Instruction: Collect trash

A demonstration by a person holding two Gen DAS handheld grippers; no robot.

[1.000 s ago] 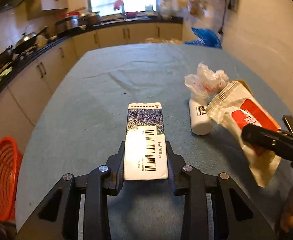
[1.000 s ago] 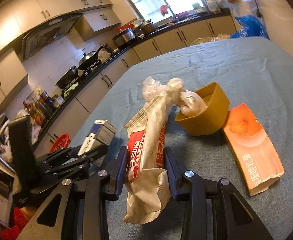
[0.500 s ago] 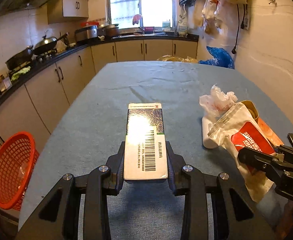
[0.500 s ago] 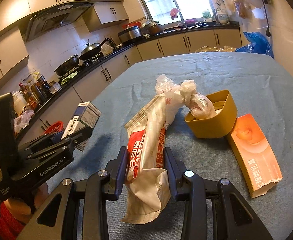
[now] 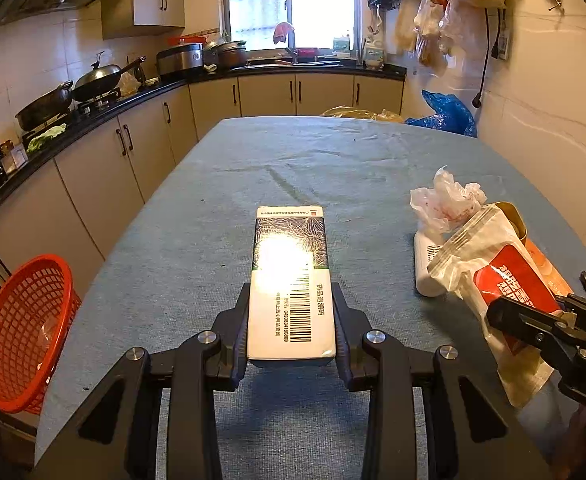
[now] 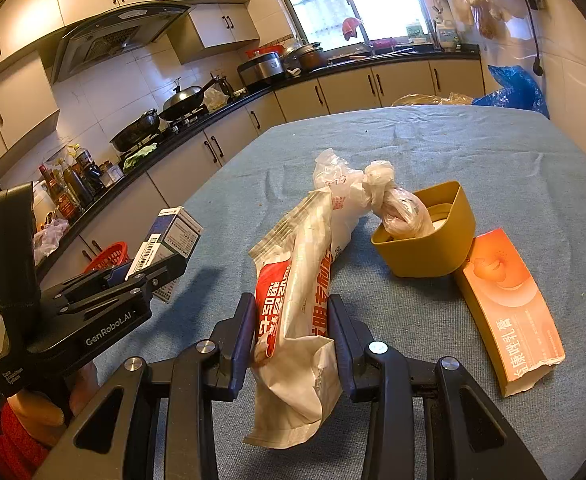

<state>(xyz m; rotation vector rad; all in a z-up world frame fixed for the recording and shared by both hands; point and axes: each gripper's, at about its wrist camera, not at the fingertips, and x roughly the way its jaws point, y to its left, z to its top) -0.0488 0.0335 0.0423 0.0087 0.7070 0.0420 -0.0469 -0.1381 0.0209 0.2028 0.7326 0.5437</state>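
Both grippers were clamped on trash above the blue table [image 5: 197, 240]: the left gripper [image 5: 292, 330] squeezed a barcoded box [image 5: 291, 280], while the right gripper [image 6: 291, 334] pinched a white-and-red bag [image 6: 297, 300]. Beside it sat a yellow cup [image 6: 433, 248] touching an orange carton [image 6: 509, 308]. Off the table's left edge stood a red basket [image 5: 21, 332].

We cannot read the glare-washed centre of the medicine box [image 5: 291, 280] in the left wrist view. The snack bag [image 5: 493, 284] covers most of the yellow cup [image 5: 517, 220] and the orange carton [image 5: 549, 268] there. The white bottle [image 5: 427, 268] is partly hidden behind the crumpled plastic bag [image 5: 447, 200]. The left frame edge cuts off the red basket [image 5: 25, 336].
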